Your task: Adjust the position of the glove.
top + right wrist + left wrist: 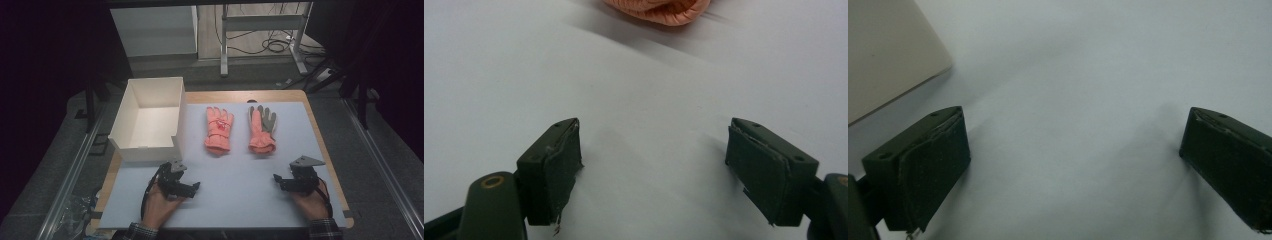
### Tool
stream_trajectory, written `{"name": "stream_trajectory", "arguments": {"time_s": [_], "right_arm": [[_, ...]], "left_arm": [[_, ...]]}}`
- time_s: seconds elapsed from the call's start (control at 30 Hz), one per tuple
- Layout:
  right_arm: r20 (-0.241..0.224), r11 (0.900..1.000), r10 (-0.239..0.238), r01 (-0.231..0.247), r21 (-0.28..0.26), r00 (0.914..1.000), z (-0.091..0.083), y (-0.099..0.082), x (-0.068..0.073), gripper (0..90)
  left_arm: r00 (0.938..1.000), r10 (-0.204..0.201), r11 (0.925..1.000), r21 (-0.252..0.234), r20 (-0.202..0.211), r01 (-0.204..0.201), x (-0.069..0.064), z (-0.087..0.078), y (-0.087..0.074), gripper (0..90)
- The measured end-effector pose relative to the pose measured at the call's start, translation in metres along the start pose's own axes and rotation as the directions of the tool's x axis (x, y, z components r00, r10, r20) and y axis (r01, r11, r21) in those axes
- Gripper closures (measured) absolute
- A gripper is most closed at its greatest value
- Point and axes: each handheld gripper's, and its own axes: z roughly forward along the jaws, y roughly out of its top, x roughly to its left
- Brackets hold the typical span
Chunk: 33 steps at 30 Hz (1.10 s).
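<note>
The left claw [192,189] rests released on the pale tabletop [240,180], the white open cardboard box [150,117] just beyond it. Two salmon-pink knitted gloves [219,130] [262,129] lie ahead, between the claws. The right claw [278,181] is released too, nearest the grey-palmed glove; a shallow pinch there might catch only loose fabric and slip.

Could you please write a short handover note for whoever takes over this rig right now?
Left gripper: open, holding nothing, resting on the mat near the white box.
Right gripper: open, holding nothing, near the right glove's cuff.
Left glove and right glove lie flat, side by side, apart, beyond the grippers.
Done: nothing; the box holds nothing.
Left: probably both gloves go into the box.
</note>
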Motion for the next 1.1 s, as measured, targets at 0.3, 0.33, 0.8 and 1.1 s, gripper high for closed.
{"name": "stream_trajectory", "arguments": {"time_s": [0.3,0.33,0.8,1.1], "right_arm": [[-0.002,1.0000,0.000,0.000,-0.002,1.0000,0.0001,-0.0002,-0.0002,22.3],[-0.002,1.0000,0.000,0.000,-0.001,1.0000,0.0001,-0.0002,-0.0002,22.3],[-0.017,0.9998,-0.013,0.014,0.013,0.9998,0.0008,0.0007,0.0009,17.1],[-0.012,0.9996,-0.013,0.013,0.024,0.9998,-0.0013,0.0038,0.0013,26.1]], "left_arm": [[1.0000,-0.001,1.0000,-0.003,-0.002,0.001,-0.0003,0.0000,-0.0003,0.0],[1.0000,0.000,1.0000,-0.003,-0.002,0.000,-0.0002,0.0000,-0.0003,0.0],[1.0000,-0.004,1.0000,-0.003,-0.002,0.004,-0.0005,0.0000,-0.0004,0.0],[1.0000,-0.004,1.0000,-0.003,-0.002,0.004,-0.0006,0.0000,-0.0004,0.0]]}}
